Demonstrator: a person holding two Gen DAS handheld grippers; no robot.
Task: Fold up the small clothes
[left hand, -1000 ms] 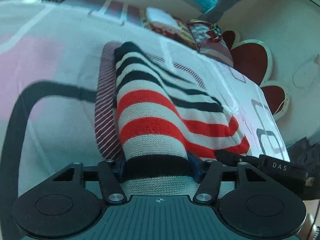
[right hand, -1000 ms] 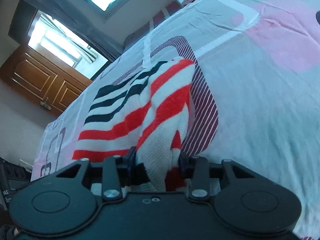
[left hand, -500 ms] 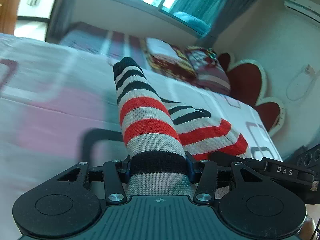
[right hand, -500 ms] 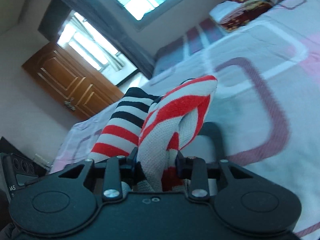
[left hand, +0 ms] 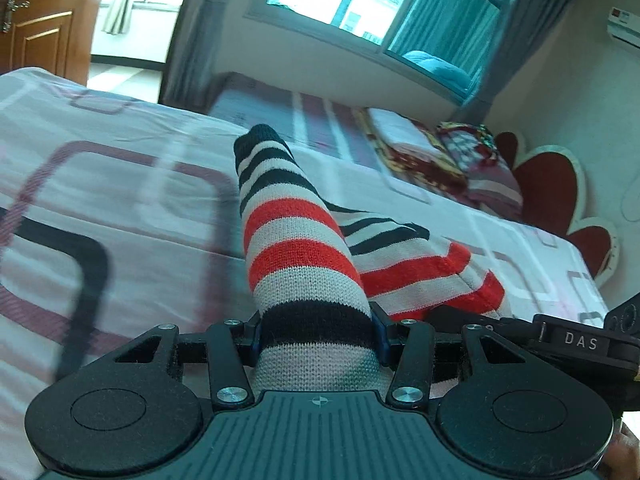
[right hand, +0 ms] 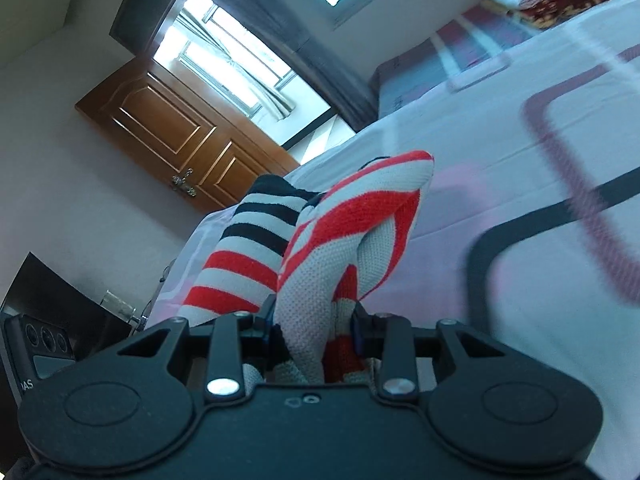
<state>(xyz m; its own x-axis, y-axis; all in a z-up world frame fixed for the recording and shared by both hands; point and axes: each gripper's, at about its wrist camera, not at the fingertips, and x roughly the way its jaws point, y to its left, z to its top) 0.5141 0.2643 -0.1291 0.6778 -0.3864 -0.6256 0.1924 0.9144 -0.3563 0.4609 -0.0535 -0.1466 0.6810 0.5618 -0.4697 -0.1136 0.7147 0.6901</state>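
Striped knit sweater (left hand: 304,248), banded red, white and black, is lifted off the patterned bedsheet (left hand: 120,208), a fold clamped between the jaws of each tool. Left gripper (left hand: 316,330) clenches a black-banded roll. Right gripper (right hand: 310,326), whose jaws closed slightly further moments ago, grips bunched red-and-white knit.

The striped knit garment (left hand: 304,264), banded in red, black and off-white, is bunched into thick rolls and lifted off the bed (left hand: 132,248). One rolled end rises up and away, while the rest (right hand: 248,256) drapes sideways between two gripped ends.
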